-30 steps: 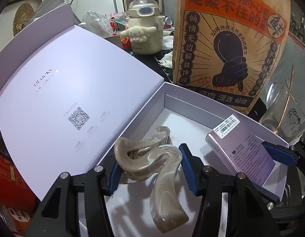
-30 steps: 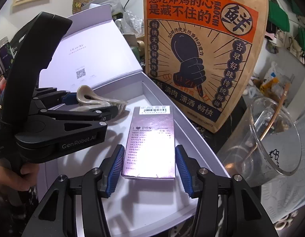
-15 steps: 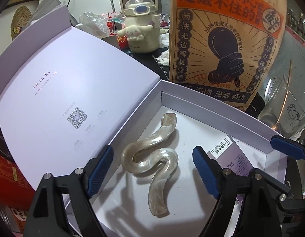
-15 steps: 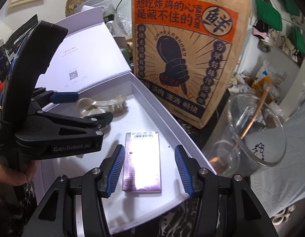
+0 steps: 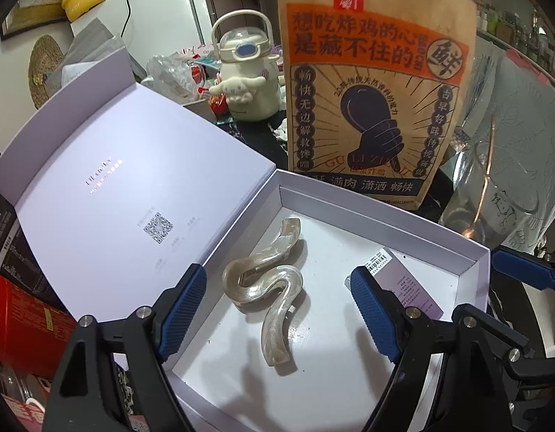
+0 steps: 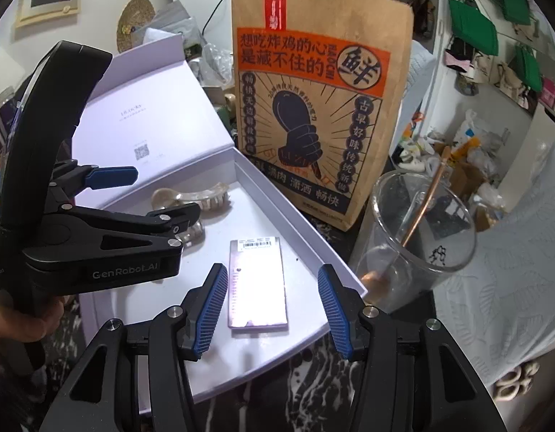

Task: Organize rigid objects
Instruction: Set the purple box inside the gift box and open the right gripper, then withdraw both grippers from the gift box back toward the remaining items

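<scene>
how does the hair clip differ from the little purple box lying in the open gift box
The hair clip is a wavy S shape; the purple box is a flat, straight-edged rectangle. The hair clip is translucent, pearly beige; the purple box is opaque, with printed text and a barcode label. The hair clip lies near the lid side of the gift box, the purple box towards the glass cup. Both lie flat on its floor, released, with no gripper touching them.

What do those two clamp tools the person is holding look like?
Both are matte black plastic. The right gripper and the left gripper each have two angular arms with silver rivets, ending in fingers faced with ribbed blue pads. In the right wrist view the left gripper's side reads "GenRobot.AI" in pale letters, under a curved black housing. No cables or sleeves show.
</scene>
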`<state>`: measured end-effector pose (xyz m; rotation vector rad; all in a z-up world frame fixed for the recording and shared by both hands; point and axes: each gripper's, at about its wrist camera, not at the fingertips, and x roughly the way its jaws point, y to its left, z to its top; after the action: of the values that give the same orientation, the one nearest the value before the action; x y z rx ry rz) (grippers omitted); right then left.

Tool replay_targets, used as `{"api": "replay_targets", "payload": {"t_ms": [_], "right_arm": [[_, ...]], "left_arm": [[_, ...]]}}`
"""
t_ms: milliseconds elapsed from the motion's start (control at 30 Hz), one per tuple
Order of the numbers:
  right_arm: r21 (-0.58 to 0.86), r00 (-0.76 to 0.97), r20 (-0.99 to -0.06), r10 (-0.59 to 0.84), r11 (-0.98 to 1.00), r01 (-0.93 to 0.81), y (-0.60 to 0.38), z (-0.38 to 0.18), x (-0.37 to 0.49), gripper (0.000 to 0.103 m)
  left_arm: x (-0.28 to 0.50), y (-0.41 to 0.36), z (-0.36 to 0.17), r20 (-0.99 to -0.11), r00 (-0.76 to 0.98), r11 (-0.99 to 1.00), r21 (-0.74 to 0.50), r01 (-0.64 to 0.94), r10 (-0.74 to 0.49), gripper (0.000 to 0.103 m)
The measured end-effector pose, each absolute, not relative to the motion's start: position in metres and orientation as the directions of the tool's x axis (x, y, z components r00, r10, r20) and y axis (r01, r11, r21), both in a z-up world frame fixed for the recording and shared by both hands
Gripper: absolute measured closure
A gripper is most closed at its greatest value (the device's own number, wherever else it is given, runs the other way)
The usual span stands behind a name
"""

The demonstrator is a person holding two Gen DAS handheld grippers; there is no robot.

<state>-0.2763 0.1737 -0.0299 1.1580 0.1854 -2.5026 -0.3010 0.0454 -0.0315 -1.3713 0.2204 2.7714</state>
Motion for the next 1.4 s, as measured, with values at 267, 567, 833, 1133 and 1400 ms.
{"api": "replay_targets", "payload": {"t_ms": [267,567,833,1133,1400], "right_arm": [[0.052,-0.619,-0.731,-0.288,-0.928,0.37,0.181,-0.009,-0.26,0.039],[0.052,-0.685,-0.671,-0.284,-0.939,0.34,0.187,0.018,-0.232,0.014],[0.039,-0.715,-0.647,-0.266,-0.948,0.317,0.194,0.036,-0.206,0.011],[0.033,-0.764,-0.601,-0.235,-0.962,0.269,0.205,0.055,-0.177,0.01],[0.029,-0.799,-0.559,-0.223,-0.968,0.25,0.208,0.07,-0.148,0.008]], "left_arm": [[-0.292,0.041,-0.015,-0.788,-0.615,-0.991,0.064,-0.115,0.02,0.02],[-0.267,0.039,0.009,-0.75,-0.66,-0.991,0.053,-0.123,0.042,0.001],[-0.245,0.037,0.027,-0.725,-0.688,-0.991,0.057,-0.12,0.042,0.001],[-0.21,0.028,0.052,-0.68,-0.731,-0.992,0.051,-0.116,0.051,0.001],[-0.179,0.023,0.068,-0.621,-0.783,-0.991,0.088,-0.098,0.022,0.001]]}}
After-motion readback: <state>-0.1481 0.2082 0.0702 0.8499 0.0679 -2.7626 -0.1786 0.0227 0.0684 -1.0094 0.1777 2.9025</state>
